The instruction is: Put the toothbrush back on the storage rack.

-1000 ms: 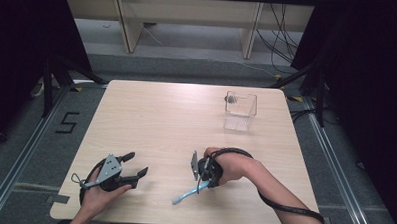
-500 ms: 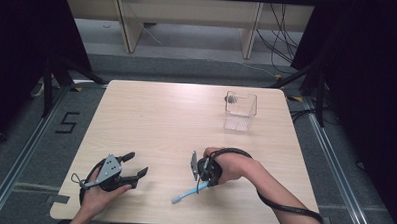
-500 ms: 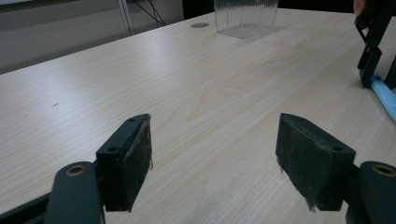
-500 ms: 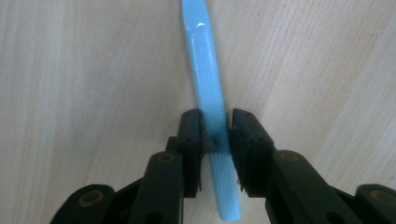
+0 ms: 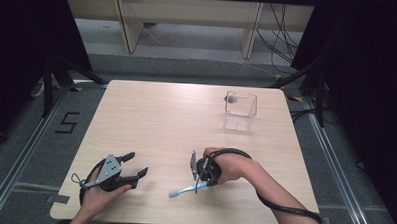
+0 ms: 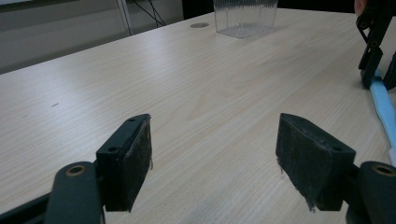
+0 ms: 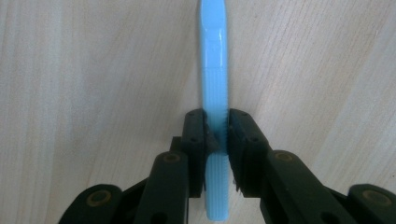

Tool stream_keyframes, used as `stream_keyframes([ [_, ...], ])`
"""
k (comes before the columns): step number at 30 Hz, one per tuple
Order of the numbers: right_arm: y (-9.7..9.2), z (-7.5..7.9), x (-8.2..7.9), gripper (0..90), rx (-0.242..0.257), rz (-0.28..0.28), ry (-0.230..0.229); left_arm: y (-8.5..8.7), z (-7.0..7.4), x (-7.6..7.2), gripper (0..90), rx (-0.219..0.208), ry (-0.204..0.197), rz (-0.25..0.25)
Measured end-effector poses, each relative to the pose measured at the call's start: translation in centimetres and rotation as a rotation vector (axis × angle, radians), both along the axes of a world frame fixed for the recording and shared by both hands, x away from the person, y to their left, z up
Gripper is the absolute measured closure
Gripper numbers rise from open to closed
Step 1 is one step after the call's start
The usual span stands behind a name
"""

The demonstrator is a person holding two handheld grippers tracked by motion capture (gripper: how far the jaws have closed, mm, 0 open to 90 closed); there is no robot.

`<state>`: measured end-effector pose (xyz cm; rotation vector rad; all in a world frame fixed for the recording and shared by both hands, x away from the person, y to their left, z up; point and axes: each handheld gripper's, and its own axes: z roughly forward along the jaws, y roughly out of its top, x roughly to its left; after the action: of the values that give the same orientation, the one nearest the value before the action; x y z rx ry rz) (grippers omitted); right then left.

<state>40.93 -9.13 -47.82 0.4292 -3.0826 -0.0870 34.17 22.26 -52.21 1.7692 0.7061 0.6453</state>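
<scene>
A: Item one: light blue toothbrush (image 5: pixel 186 190), lying flat on the table (image 5: pixel 156 125) at the near edge, right of centre. We judge it light, stiff plastic, a little slick, with a ribbed handle.

B: Hold on it? We log the right gripper (image 7: pixel 216 133) as closed on the ribbed handle, pads on both sides. Its jaws have just been closing, with the brush between them.

A: Agreed. We would keep that hold on the ribs; the smooth part beyond could slip or swivel.

B: Item two: left gripper (image 6: pixel 215 154), near left, jaws spread wide with nothing between them.

A: Item three: clear plastic box (image 5: pixel 240 111), far right, well apart from the brush.
</scene>
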Motion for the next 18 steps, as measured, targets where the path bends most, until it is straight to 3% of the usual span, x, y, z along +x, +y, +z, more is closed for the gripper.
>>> stream_keyframes([
  [5, 0.06, 0.03, -0.09, 78.6, -0.008, -0.015, -0.003, 0.01, 0.0, 0.0, 26.6, -0.001, 0.0, 0.0],
  [9, 0.07, -0.08, 0.02, 78.8, 0.01, 0.008, -0.016, 0.01, -0.01, 0.01, 26.6, -0.002, 0.0, -0.001],
  [11, -0.06, 0.02, -0.18, 78.8, 0.007, -0.03, -0.018, 0.01, -0.01, 0.01, 26.6, -0.002, 0.0, 0.0],
  [14, -0.11, 0.16, 0.1, 78.9, 0.019, -0.004, -0.031, 0.04, -0.01, 0.02, 26.6, -0.004, -0.001, 0.002],
  [16, -0.48, 0.24, -0.21, 78.9, 0.04, -0.079, -0.022, 0.05, -0.01, 0.04, 26.6, -0.005, -0.001, 0.002],
  [18, -0.67, 0.83, -0.2, 78.9, 0.03, -0.089, -0.053, 0.04, 0.0, 0.04, 26.6, -0.005, 0.0, 0.002],
])
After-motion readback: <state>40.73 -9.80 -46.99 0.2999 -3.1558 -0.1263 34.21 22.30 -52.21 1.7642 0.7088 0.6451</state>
